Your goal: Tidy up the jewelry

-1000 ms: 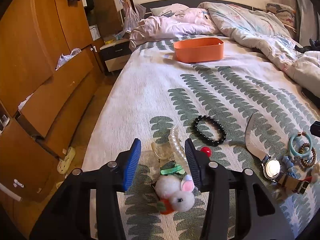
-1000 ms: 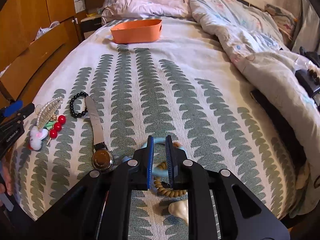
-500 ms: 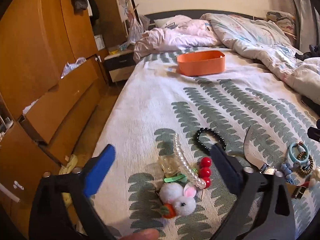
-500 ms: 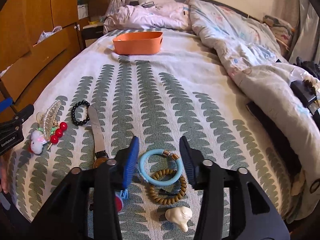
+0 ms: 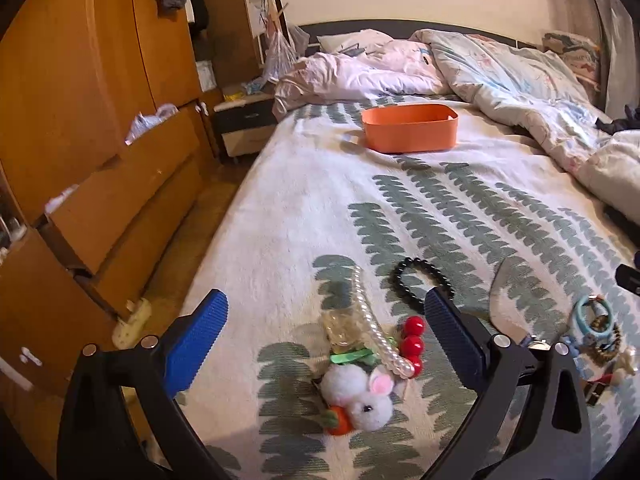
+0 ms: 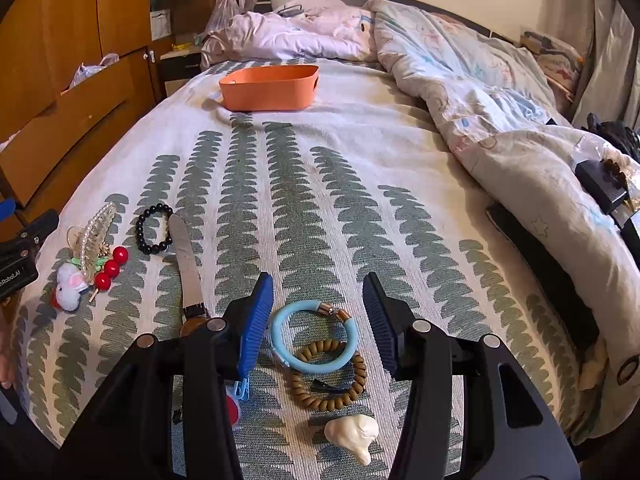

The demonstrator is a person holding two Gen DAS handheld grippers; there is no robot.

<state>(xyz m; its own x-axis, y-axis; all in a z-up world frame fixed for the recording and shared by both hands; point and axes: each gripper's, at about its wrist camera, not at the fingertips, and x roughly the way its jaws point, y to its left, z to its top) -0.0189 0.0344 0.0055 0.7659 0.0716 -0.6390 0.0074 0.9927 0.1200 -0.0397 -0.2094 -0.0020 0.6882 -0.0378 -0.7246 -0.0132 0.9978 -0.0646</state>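
My left gripper (image 5: 326,312) is wide open above a pile: a pearl hair clip (image 5: 370,320), red cherry beads (image 5: 412,340) and a white bunny pompom (image 5: 362,394). A black bead bracelet (image 5: 422,280) lies just beyond. My right gripper (image 6: 318,300) is open around a light blue bangle (image 6: 314,336) and a brown coil hair tie (image 6: 330,380). A watch with a grey strap (image 6: 186,260) lies to its left. An orange bin (image 6: 270,88) stands far up the bed and also shows in the left wrist view (image 5: 410,128).
A white shell-shaped piece (image 6: 354,434) lies near the bed's front edge. A rumpled duvet (image 6: 500,120) covers the right side. Wooden drawers (image 5: 120,208) and a nightstand (image 5: 244,124) stand left of the bed. The bedspread (image 6: 340,184) has a green leaf pattern.
Both grippers opened: the right one from nearly shut over the blue bangle, the left one from narrow to wide. Both pulled back and up a little from the items.
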